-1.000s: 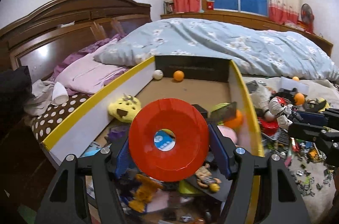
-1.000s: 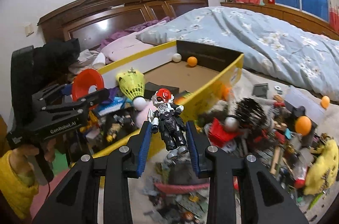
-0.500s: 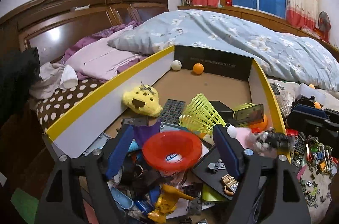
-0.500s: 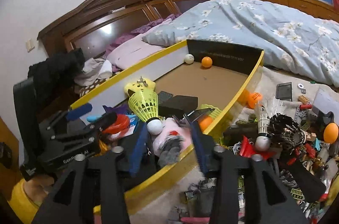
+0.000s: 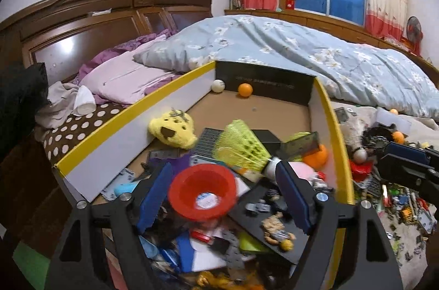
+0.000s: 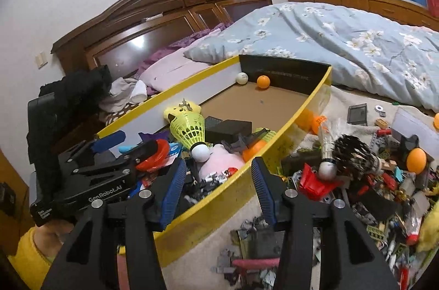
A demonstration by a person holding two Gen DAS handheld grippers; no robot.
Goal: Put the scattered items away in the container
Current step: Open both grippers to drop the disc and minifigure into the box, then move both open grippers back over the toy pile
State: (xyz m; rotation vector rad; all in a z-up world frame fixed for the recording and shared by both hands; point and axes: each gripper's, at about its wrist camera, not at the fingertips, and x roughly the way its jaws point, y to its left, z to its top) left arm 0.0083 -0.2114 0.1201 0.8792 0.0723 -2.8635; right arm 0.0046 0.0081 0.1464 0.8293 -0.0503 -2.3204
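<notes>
Both grippers, left gripper (image 5: 222, 194) and right gripper (image 6: 216, 188), stood wide, empty. Red cup (image 5: 203, 192) lay in box (image 5: 115, 125), between left pads, untouched. Light, stiff, slippery; pinch rim.

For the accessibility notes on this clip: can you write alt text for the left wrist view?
The open left gripper hangs over a yellow-rimmed cardboard box on a bed, a red bowl-shaped toy loose between its blue pads. The box holds a yellow-green shuttlecock, a yellow plush and two balls; more toys lie scattered to the right.
</notes>
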